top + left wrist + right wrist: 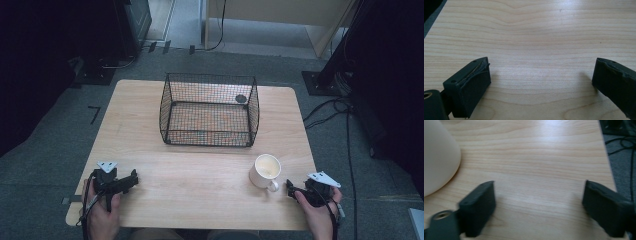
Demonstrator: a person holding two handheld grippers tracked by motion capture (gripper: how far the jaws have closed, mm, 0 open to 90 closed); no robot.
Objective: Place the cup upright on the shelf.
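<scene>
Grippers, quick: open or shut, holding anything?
Left gripper: open, empty, over bare table.
Right gripper: open, empty, beside the mug, not touching it.

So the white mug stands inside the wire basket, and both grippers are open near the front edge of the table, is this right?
Not quite. In the high view the white mug stands on the table, in front of the wire basket and apart from it, beside the right gripper. Both grippers are open, the left gripper too.
</scene>
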